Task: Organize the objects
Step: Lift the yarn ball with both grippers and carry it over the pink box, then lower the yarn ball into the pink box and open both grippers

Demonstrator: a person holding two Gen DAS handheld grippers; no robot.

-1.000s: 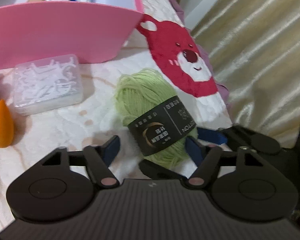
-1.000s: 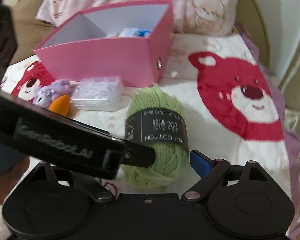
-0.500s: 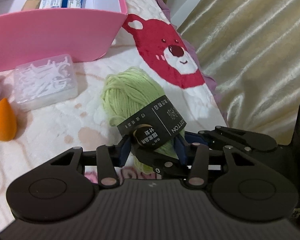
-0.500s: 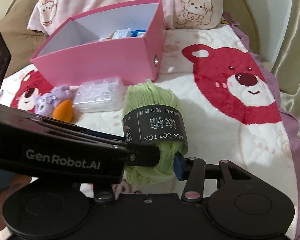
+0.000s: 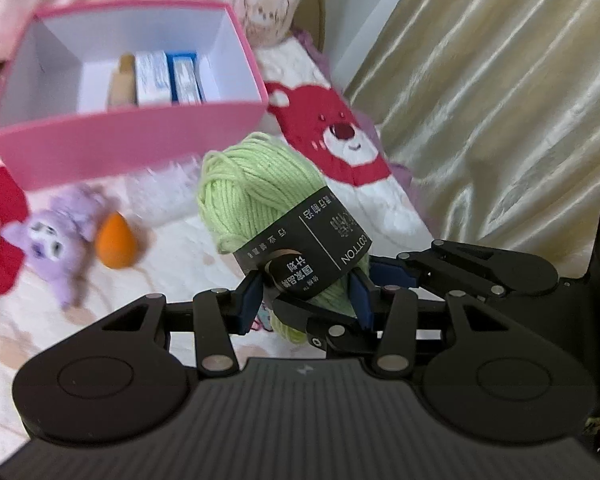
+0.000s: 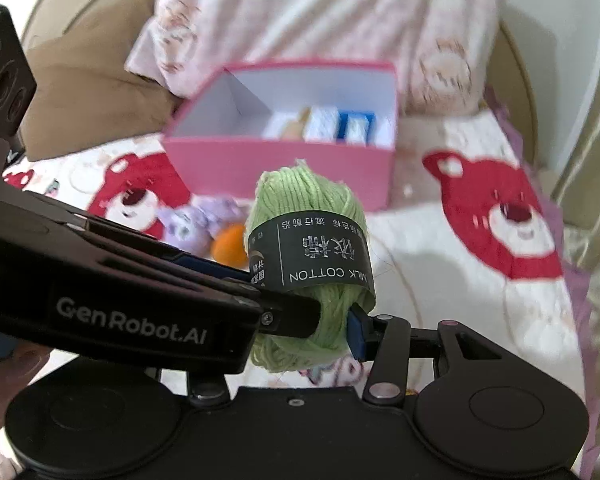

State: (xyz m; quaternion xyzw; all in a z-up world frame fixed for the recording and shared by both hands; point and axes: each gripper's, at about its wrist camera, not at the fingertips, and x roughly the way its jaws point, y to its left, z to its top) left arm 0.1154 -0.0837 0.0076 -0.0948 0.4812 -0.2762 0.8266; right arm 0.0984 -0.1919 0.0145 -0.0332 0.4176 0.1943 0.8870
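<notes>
Both the left gripper (image 5: 306,296) and the right gripper (image 6: 332,326) clench the green yarn ball (image 5: 260,204), lifted off the bedspread (image 5: 188,248); the pink box (image 5: 132,144) sits blurred at eleven o'clock, its contents hard to make out.

Count on inspection: one skein of green yarn (image 5: 256,196); one pink box (image 5: 128,140); one purple plush toy (image 5: 56,244); one orange egg-shaped sponge (image 5: 116,242); two hand-held grippers, left hand-held gripper (image 5: 306,300) and right hand-held gripper (image 6: 336,328).
</notes>
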